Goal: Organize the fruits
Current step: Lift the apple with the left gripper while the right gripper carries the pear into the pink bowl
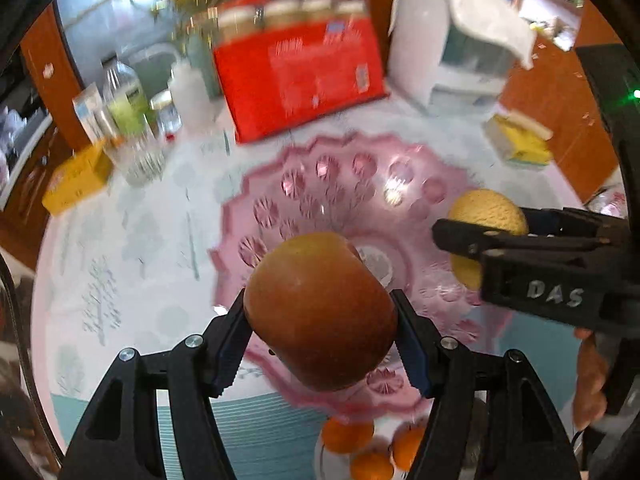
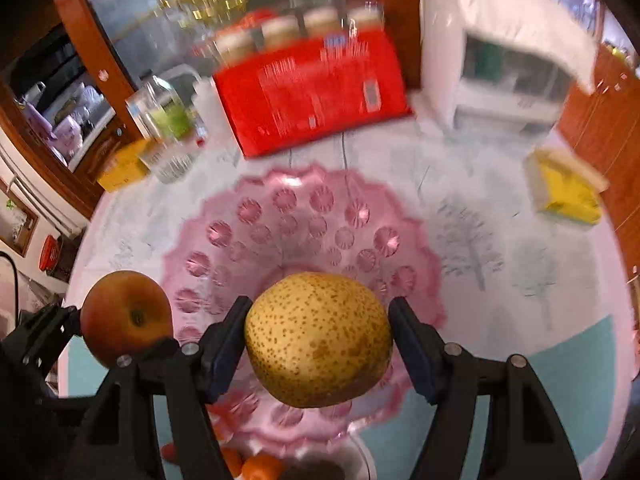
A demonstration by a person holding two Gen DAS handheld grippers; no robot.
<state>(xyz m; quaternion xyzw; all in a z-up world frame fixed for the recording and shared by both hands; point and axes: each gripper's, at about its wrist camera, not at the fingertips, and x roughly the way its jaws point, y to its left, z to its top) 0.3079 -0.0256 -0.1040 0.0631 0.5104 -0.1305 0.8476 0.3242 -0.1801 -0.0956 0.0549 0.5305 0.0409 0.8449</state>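
My left gripper [image 1: 320, 332] is shut on a red-orange apple [image 1: 320, 312] and holds it above the near part of a pink cut-glass bowl [image 1: 352, 176]. My right gripper [image 2: 318, 340] is shut on a speckled yellow pear [image 2: 318, 338] and holds it above the same bowl [image 2: 304, 216]. The right gripper and pear [image 1: 486, 210] show at the right of the left wrist view. The left gripper's apple [image 2: 126, 318] shows at the left of the right wrist view. The bowl holds no fruit that I can see.
Several small oranges [image 1: 346, 434] lie on a white plate just below the bowl's near rim. A red box [image 1: 298, 82], bottles [image 1: 128, 112], a yellow box [image 1: 76, 178], a white appliance [image 1: 448, 40] and a yellow pack [image 1: 520, 140] stand at the back of the table.
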